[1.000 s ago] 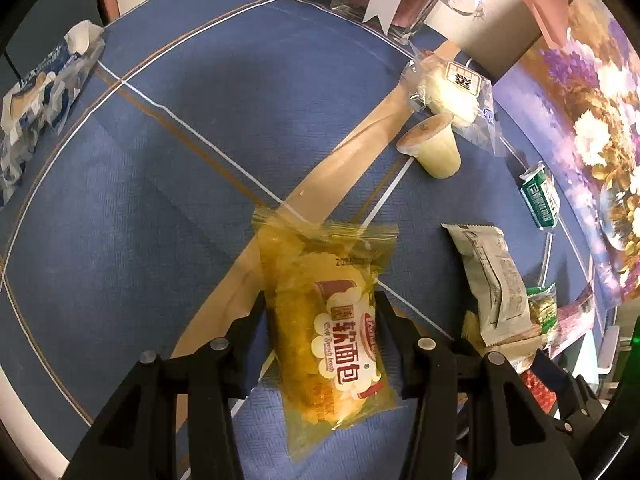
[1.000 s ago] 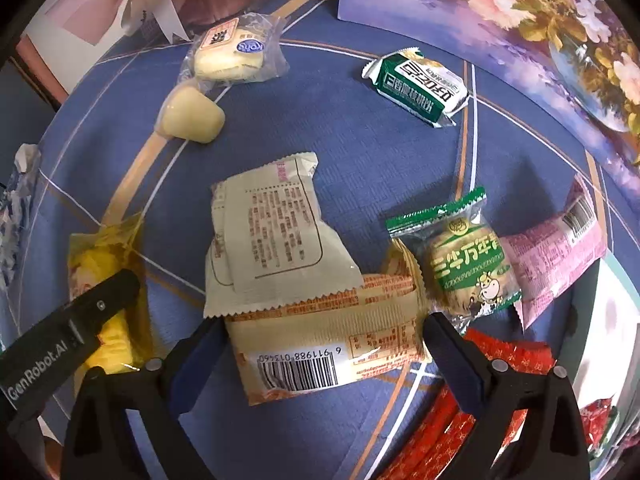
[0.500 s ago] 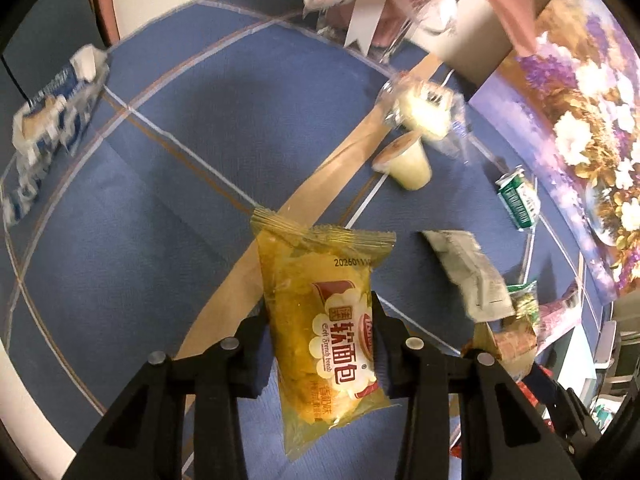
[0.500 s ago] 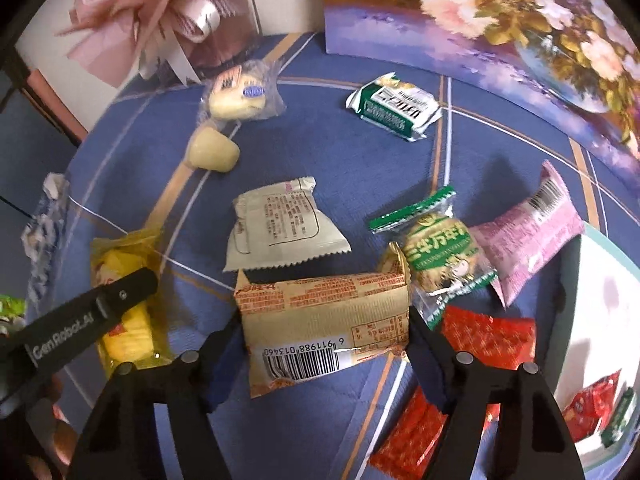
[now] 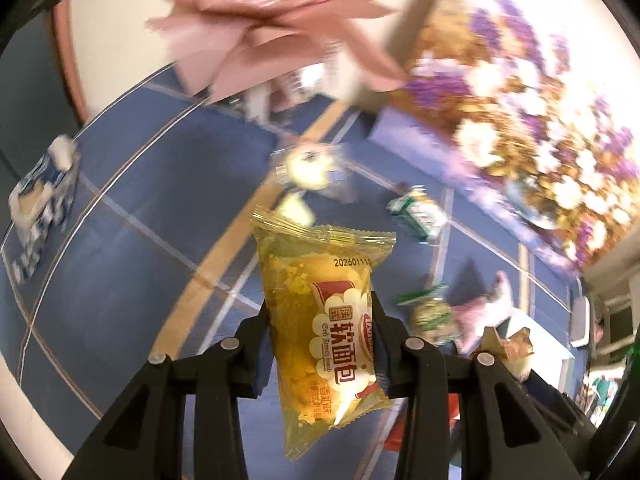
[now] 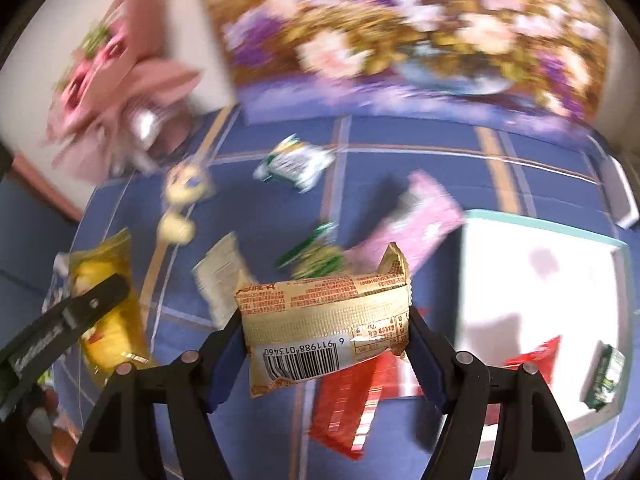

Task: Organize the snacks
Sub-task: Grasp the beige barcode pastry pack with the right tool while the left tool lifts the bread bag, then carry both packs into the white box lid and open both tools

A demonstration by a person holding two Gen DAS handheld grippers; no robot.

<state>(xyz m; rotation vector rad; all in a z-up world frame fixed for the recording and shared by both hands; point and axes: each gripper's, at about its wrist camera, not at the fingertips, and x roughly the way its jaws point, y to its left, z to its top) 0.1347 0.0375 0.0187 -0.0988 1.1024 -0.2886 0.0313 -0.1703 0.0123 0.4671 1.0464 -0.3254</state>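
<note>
Both views blur the table (image 6: 400, 152) snacks at twelve o'clock; the left gripper (image 5: 320, 344) pinches a yellow bread pack (image 5: 320, 320), the right gripper (image 6: 324, 340), half-spread, clamps a tan packet (image 6: 324, 320).

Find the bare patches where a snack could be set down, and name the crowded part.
Free: blue tablecloth between the blue-white packet and the tan stripe; most of the white tray floor. Crowded: the stretch left of the tray, with pink packet, green round snack, beige packet and red packets.

Two green snack packets on the cloth (image 6: 294, 163) (image 6: 316, 254), one pink packet (image 6: 416, 224), two red packets (image 6: 348, 396) (image 6: 534, 358), one white tray (image 6: 540, 226)
</note>
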